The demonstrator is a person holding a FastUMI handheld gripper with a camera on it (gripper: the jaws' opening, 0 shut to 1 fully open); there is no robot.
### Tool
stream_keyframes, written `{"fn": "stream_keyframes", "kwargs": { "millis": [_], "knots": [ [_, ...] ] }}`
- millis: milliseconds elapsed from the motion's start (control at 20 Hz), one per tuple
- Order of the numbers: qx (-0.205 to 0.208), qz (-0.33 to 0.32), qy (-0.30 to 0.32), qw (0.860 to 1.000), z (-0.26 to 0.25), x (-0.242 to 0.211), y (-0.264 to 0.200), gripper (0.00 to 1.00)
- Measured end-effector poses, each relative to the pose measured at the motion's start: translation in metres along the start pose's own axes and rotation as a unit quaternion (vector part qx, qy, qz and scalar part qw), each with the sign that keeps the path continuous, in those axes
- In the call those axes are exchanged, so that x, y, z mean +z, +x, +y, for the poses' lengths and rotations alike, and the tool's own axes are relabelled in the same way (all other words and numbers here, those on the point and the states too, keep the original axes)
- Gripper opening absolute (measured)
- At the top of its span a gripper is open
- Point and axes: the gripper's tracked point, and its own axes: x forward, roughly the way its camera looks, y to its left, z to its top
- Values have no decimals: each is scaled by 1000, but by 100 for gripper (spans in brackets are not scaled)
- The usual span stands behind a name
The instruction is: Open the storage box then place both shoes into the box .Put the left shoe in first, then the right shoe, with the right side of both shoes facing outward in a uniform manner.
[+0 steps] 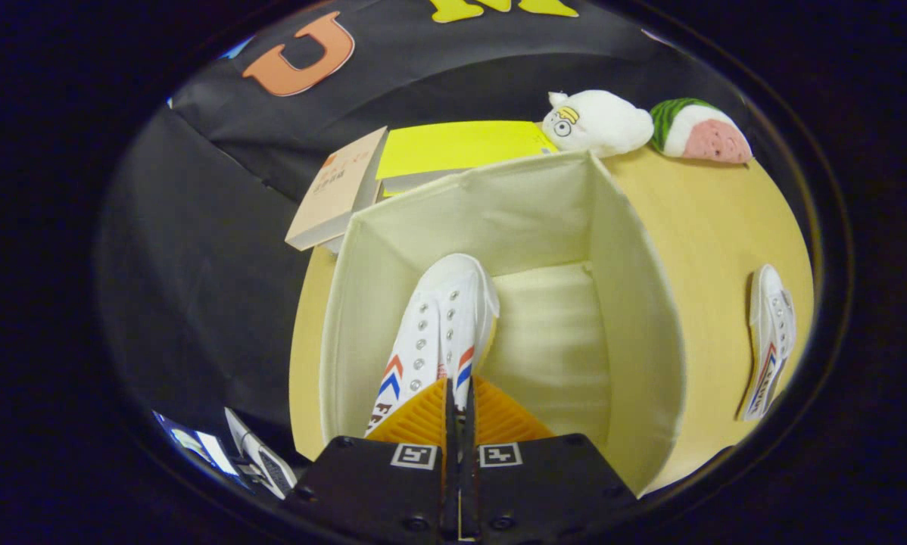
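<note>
Inside the box, toward its left wall, the gripper pinches the first shoe at the heel, toe down; released crooked, it could topple sideways, crowding out the second shoe waiting right of the box.

Gripper points steeply downward. Fingers nearly closed, only a thin slit between the pads; both press on the white shoe pinched in that slit. Both finger bodies level, side by side.
</note>
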Motion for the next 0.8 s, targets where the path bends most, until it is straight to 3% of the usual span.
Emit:
{"fn": "stream_keyframes", "kwargs": {
  "millis": [100,300,450,550,700,800],
  "knots": [
    [-21,9,0,1000,-1,-7,14,7],
    [-25,55,-7,998,0,-24,30,12],
    [-24,59,-50,997,2,-23,22,17],
    [-34,54,-82,995,1,-20,7,24],
    [-77,43,-137,987,-12,-15,-21,48],
    [-116,23,-204,972,-17,-5,-46,51]
  ]
}}
